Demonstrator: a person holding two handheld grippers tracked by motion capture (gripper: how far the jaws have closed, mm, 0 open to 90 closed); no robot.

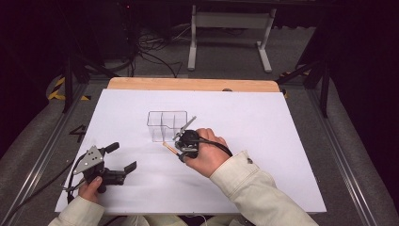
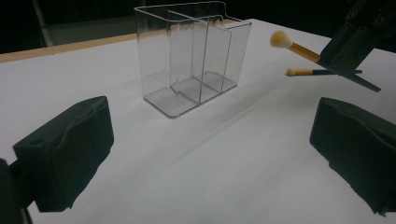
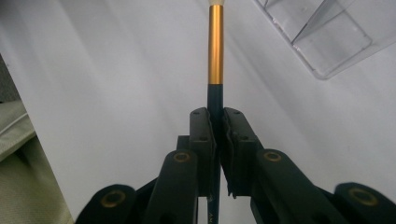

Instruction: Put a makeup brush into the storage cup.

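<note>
Table, white-topped, bare apart from the work items. Clear three-compartment organizer, upright near table centre, open top up, all compartments empty, presumably the destination. Left gripper, resting low at the near left corner, jaws spread wide and holding nothing; pointed toward the organizer, probably standing by. Right gripper, just beside the organizer's near side, jaws clamped on the dark handle of a makeup brush. Brush lifted clear of the table, gold ferrule and pale bristle tip pointing away from the jaws. Grip well back on the handle, apparently to leave the forward length free for insertion.
</note>
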